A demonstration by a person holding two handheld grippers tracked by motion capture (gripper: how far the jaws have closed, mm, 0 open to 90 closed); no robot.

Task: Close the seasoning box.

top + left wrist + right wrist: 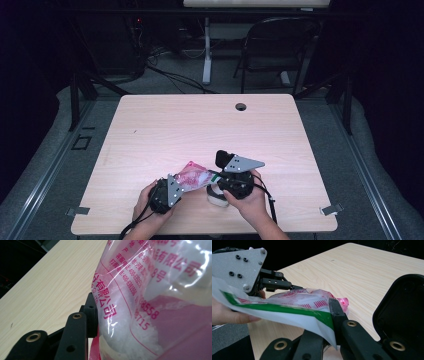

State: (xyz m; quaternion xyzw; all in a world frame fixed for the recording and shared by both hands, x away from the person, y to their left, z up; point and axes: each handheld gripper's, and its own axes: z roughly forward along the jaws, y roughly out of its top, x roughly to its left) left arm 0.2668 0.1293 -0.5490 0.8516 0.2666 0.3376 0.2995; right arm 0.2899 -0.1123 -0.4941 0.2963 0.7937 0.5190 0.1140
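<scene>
A: Currently the bag (194, 176) hangs in the air just above the near edge of the table (200, 125), stretched between both tools. Left gripper (172, 189) has its jaws pressed onto the pink-printed end; right gripper (216, 176) pinches the white-and-green edge.

B: Confirmed in the right gripper view: the green-striped edge (287, 312) sits between the two black jaws, clamped. In the left gripper view one jaw lies against the film; the second jaw is hidden behind the bag (155, 302), so the grip there is judged, not seen in full.

A: Risks?

B: Film is thin and glossy. If the two hands pull apart, it could tear at a pinch point or slip out of one pair of jaws. White granular contents show through, so a tear would likely spill them over the table. A white object (216, 196) sits under the right hand; can't identify it.

A: Print?

B: Pink Chinese characters, including 有限公司. Phone numbers starting 400-638, remainder distorted by creases. Also digits "8558" and "715", "8号", and Latin letters that look like "CO., LTD". Brand name not readable. Barcode-like pink bars (320, 303) near the right jaws.
</scene>
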